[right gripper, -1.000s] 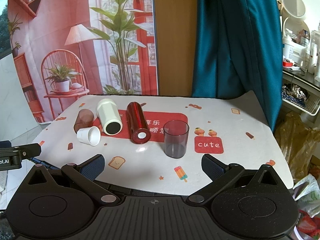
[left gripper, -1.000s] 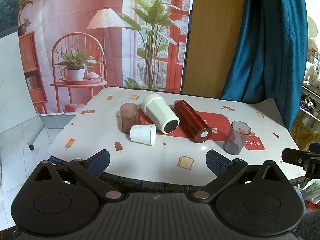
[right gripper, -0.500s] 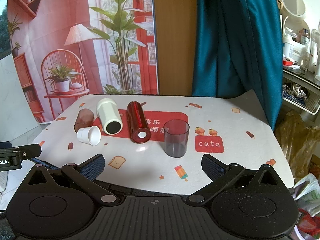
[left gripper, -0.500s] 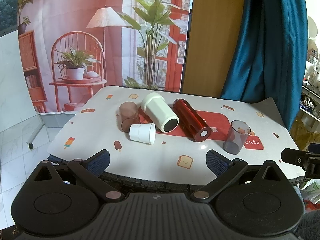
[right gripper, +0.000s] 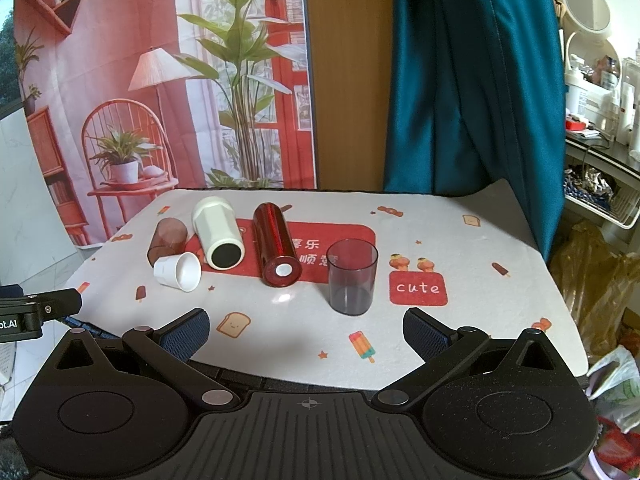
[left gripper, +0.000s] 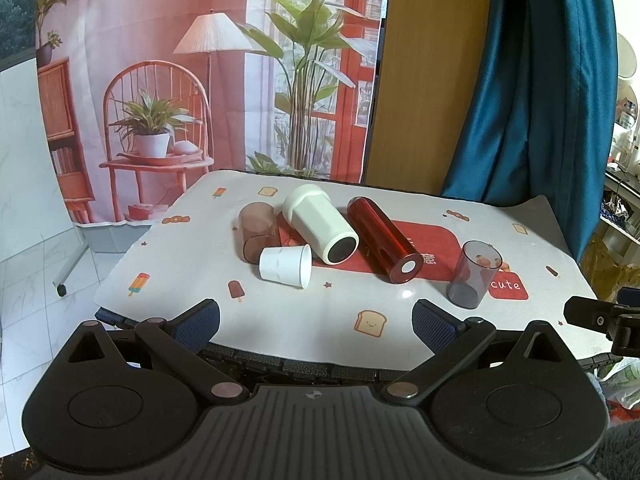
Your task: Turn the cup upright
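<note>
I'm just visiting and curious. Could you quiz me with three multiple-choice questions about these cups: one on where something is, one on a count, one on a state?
1. Where does the small white cup lie?
A. in front of the brown cup
B. on the "cute" patch
C. inside the grey cup

2. How many vessels lie on their sides?
A. two
B. four
C. five

3. How are both grippers?
A. open
B. shut on a cup
C. out of view

Answers: 1 A, it lies just nearer than the brown cup. 2 B, only the grey cup stands. 3 A, left gripper and right gripper show fingers wide apart, holding nothing.
</note>
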Tool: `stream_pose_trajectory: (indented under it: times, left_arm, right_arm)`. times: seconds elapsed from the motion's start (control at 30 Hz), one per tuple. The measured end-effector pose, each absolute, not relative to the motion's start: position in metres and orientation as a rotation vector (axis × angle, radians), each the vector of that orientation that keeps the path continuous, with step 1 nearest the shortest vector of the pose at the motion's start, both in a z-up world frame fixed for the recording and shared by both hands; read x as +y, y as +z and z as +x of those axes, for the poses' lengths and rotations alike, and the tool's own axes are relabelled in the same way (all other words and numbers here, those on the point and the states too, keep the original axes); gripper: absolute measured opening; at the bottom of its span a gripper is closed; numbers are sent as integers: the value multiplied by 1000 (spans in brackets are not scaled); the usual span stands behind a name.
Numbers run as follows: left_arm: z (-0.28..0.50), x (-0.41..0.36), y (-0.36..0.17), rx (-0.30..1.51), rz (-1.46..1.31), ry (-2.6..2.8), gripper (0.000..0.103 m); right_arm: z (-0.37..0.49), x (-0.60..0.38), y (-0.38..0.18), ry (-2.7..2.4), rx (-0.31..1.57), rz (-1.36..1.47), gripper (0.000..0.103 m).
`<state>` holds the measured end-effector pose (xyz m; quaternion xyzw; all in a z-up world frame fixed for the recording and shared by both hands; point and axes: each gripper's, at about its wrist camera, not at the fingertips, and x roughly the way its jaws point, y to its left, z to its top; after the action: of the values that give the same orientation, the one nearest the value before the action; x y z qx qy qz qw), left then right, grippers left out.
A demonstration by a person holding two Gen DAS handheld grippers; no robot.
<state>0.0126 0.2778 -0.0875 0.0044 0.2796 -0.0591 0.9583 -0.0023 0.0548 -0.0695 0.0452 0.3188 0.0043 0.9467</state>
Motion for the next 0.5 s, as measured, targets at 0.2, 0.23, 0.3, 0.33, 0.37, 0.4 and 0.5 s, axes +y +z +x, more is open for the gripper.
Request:
stream_pose_trajectory:
  times: [0.2, 0.23, 0.3, 0.33, 0.37, 0.4, 0.5]
  left_arm:
    - [13, 278, -87, 567, 8, -120, 103]
    - [13, 278, -87, 567, 8, -120, 103]
    - [13, 278, -87, 568, 8, -120, 103]
    - [13, 278, -87, 568, 8, -120, 103]
    - [13, 278, -87, 568, 8, -120, 103]
    - [13, 279, -88, 568, 7, -119, 103]
    - [13, 279, -88, 568, 7, -120, 103]
  right_arm:
    - [-2, 54, -70, 9, 650, 93, 103]
    - [-2, 54, -70, 9, 650, 93, 103]
    - [-2, 54, -70, 7, 649, 94, 103]
    - [-2, 54, -70, 8, 649, 93, 103]
    - [-2, 54, -70, 8, 650, 93, 103]
    - [-2, 54, -70, 8, 650, 94, 103]
    - [-2, 53, -70, 8, 651, 95, 103]
